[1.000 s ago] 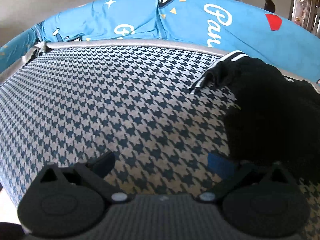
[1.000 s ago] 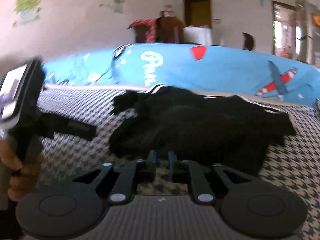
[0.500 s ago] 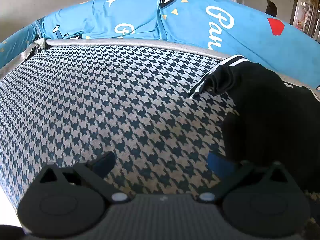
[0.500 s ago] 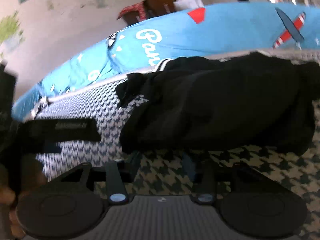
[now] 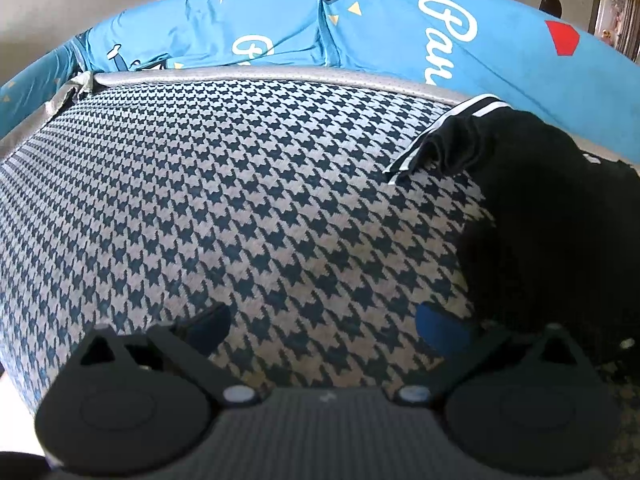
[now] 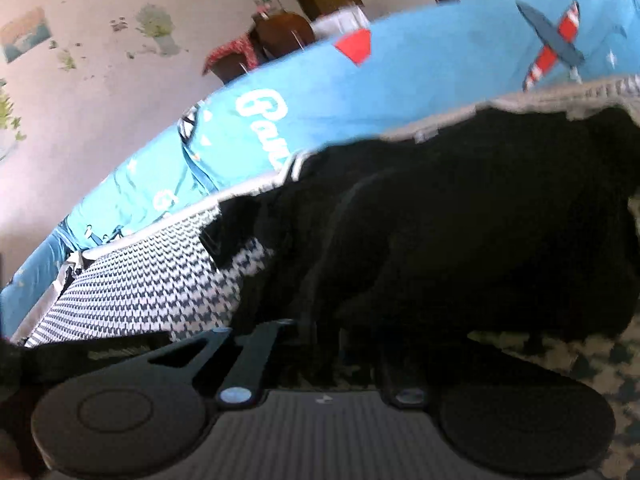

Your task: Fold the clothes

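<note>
Left gripper (image 5: pixel 322 322) low over the houndstooth cover (image 5: pixel 224 200), with its two fingers spread wide apart and nothing between them; the blue pad of the one finger (image 5: pixel 438 330) just beside the near edge of the black garment (image 5: pixel 552 232), whether touching or not cannot be told. Black garment in a loose heap on the right part of the cover, with a striped black and white cuff (image 5: pixel 448 130) pointing left near the grey back edge. Behind it, a bright blue sheet (image 5: pixel 360 32) with white letters and a red shape, stretched along the far side. In the right wrist view, right gripper (image 6: pixel 340 354) tilted and pressed close against the same black garment (image 6: pixel 460 220), fingertips lost in the dark cloth, so impossible to tell how far open or whether any cloth is gripped. Picture here blurred. Houndstooth cover (image 6: pixel 152 280) visible to the left of the heap, blue sheet (image 6: pixel 420 76) above it, pale wall with small pictures (image 6: pixel 100 40) further back.
</note>
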